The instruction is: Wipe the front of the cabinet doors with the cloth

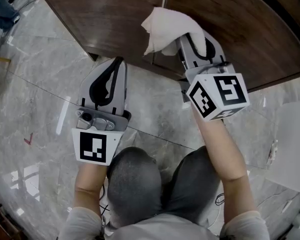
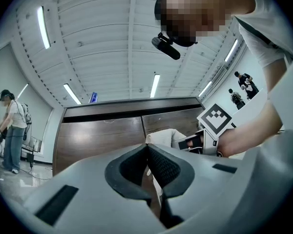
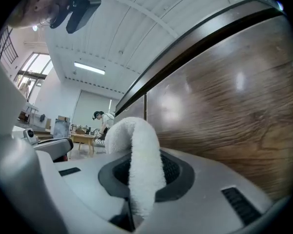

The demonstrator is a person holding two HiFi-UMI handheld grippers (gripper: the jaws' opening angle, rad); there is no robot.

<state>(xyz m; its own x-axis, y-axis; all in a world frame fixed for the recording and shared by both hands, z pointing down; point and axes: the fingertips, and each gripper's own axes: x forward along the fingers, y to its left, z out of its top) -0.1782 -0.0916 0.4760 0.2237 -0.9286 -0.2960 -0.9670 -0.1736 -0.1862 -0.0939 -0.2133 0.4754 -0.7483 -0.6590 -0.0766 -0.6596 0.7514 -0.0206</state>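
The right gripper (image 1: 196, 44) is clamped on the white cloth (image 1: 165, 26), right up by the cabinet doors (image 1: 250, 29), though contact isn't clear. The left gripper (image 1: 118, 64) is pinched together on nothing. Looks like wiping's barely begun. Next it needs the cloth pressed flat and swept across.
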